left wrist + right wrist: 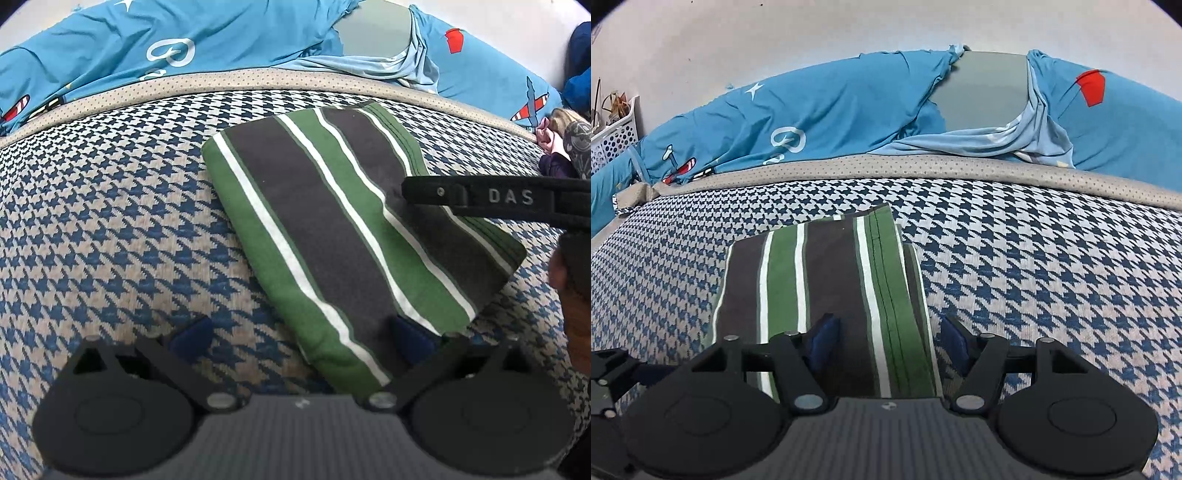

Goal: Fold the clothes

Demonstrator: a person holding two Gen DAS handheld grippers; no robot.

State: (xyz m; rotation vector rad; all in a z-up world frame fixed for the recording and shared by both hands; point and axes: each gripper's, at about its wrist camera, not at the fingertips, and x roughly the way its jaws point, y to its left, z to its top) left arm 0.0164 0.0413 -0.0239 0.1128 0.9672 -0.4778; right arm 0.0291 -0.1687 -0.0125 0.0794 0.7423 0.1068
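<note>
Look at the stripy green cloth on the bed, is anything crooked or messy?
Slightly. The folded green, grey and white striped cloth lies flat on the blue houndstooth mattress, but along its right side a lower layer sticks out past the stitched hem, so the edges don't line up.

1. A blue-and-beige houndstooth woven mattress cover [1052, 258] fills the lower half of both views.
2. A beige perforated fabric border strip [923, 166] edges it at 12 o'clock.
3. Behind the strip lies a rumpled turquoise bedsheet printed with red-and-white aeroplanes [831, 110].
4. A plain white wall [849, 29] rises above.
5. A white perforated plastic basket [617, 136] stands at 9 o'clock.
</note>
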